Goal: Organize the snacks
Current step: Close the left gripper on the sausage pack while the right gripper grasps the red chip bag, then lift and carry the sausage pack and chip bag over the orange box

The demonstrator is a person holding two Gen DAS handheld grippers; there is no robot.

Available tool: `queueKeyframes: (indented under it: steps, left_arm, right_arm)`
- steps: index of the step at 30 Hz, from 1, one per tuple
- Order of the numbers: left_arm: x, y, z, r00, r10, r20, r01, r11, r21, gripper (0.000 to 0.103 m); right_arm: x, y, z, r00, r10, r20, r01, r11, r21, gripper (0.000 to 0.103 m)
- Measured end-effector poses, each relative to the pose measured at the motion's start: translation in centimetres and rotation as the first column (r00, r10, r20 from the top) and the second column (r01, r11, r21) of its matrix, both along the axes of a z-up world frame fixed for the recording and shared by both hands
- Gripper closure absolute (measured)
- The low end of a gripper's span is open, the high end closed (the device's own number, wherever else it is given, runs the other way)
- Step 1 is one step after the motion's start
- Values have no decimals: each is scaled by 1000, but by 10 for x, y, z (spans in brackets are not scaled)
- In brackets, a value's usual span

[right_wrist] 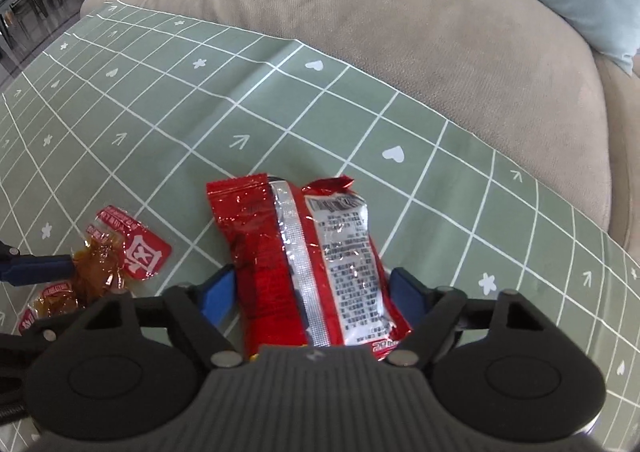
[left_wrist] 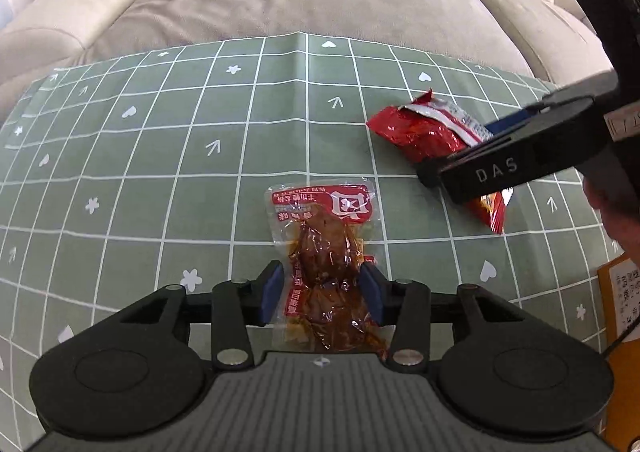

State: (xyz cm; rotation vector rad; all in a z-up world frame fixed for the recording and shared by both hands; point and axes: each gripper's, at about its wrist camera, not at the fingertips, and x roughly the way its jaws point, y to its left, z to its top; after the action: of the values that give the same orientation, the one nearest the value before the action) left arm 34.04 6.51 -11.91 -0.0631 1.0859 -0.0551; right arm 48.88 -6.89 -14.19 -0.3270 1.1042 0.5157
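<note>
Lettering "DAS" marks the right hand-held gripper casing

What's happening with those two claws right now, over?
Left claw open around clear meat pouch. Right claw open around red snack bag. Nothing blocking.

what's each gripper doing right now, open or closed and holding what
left gripper: open, fingers either side of the clear snack pack, not pressing.
right gripper: open, astride the red snack bag.
</note>
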Motion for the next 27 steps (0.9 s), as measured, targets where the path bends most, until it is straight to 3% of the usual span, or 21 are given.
queueKeyframes:
  steps: [13,14,15,20,27]
  left_arm:
    - [-55,14,2,998,64,14,-63,997,-52,58]
    - [-60,16,2,997,75,15,-74,995,-64,59]
    - [-67,18,3,996,86,22,-84,994,-72,68]
    - [-96,29,8,992,124,31,-119,984,-129,72]
    - [-130,30,5,998,64,6,-62,983,-170,72]
  right_arm:
    - [-61,1,8,989,-136,-64,131,988,-76,32]
    - [-69,1,9,987,-146,-70,140,987,-76,32]
    - [-77,0,10,984,-157,-78,151,985,-79,33]
    - [-120,2,22,978,-192,-80,187,980,-61,33]
    - [-189,3,37,972,-232,-22,231,973,-25,33]
